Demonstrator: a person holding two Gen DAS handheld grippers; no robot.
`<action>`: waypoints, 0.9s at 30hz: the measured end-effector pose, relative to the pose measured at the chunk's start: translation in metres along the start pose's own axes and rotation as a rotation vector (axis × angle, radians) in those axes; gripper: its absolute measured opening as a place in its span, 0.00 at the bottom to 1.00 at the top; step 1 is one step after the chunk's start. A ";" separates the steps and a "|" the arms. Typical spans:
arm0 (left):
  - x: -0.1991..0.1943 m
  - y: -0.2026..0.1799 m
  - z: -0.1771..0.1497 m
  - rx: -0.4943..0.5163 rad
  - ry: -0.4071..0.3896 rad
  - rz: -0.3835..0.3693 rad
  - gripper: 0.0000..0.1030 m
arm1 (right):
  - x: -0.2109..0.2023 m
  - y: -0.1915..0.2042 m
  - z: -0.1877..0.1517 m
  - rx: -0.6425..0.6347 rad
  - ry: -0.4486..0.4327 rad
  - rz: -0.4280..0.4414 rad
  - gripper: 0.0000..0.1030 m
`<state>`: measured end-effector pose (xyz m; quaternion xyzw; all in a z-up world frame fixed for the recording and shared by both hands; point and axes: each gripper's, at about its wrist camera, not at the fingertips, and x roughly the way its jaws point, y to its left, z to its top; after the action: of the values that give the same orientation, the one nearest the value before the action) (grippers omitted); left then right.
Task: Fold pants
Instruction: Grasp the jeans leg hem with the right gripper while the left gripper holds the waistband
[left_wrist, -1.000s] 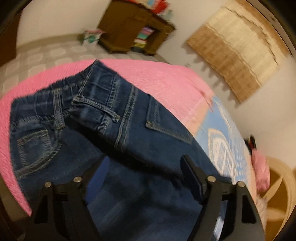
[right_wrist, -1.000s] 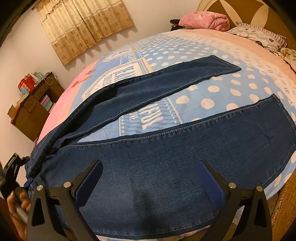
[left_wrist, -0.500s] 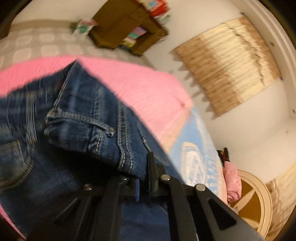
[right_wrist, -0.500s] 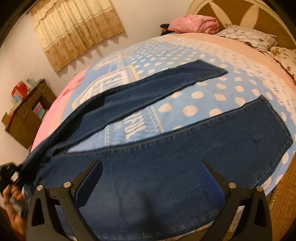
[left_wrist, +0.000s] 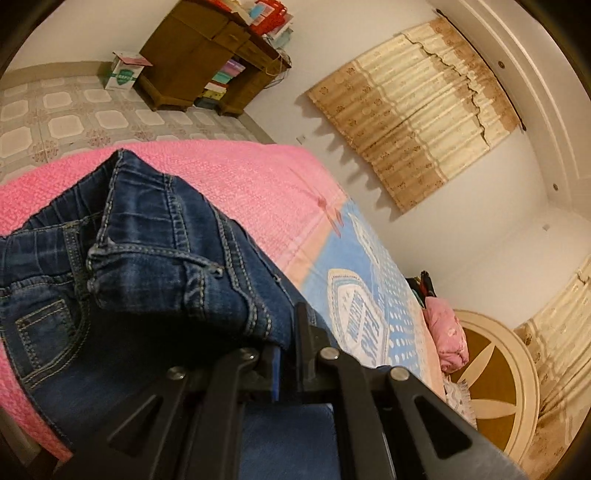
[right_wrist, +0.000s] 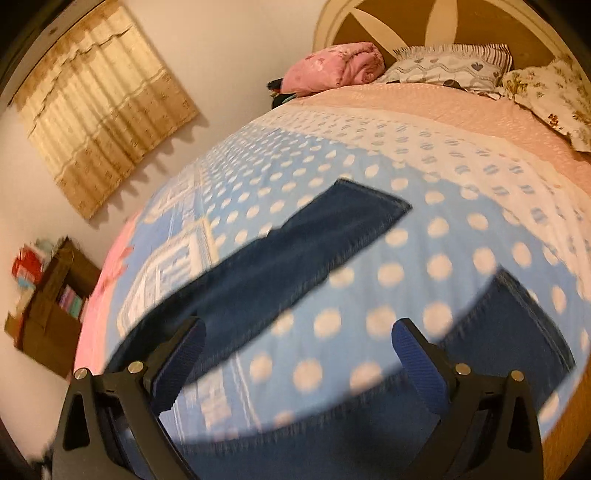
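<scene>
Right wrist view takes in the bed (right_wrist: 461, 122), its dotted blue cover spread wide, with the jeans (right_wrist: 295, 258) lying across it, both legs fanned apart toward the pillows (right_wrist: 454, 68). The right gripper (right_wrist: 295, 354) hangs wide above the cloth, gripping nothing. At the waistband end, the left gripper (left_wrist: 286, 354) is pinched tight on a lifted fold of denim.

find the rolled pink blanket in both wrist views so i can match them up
Left wrist: the rolled pink blanket sits low and right, beside the round headboard, past the jeans clamped in the left gripper.
Right wrist: it lies top centre, at the head of the bed by the pillows.
Shared landmark: the beige curtain.
</scene>
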<state>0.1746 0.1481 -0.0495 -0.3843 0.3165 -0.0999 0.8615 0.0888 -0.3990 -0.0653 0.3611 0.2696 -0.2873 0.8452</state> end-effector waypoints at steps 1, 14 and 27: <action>-0.003 0.001 0.000 0.007 0.002 -0.006 0.05 | 0.010 0.000 0.013 0.012 0.004 0.005 0.97; -0.011 0.028 -0.002 0.048 0.009 0.046 0.05 | 0.174 0.021 0.116 0.075 0.156 -0.129 0.89; -0.001 0.042 -0.010 0.075 0.015 0.129 0.05 | 0.265 0.025 0.127 0.081 0.234 -0.301 0.89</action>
<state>0.1649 0.1712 -0.0845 -0.3297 0.3432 -0.0589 0.8775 0.3196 -0.5588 -0.1545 0.3814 0.4054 -0.3771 0.7403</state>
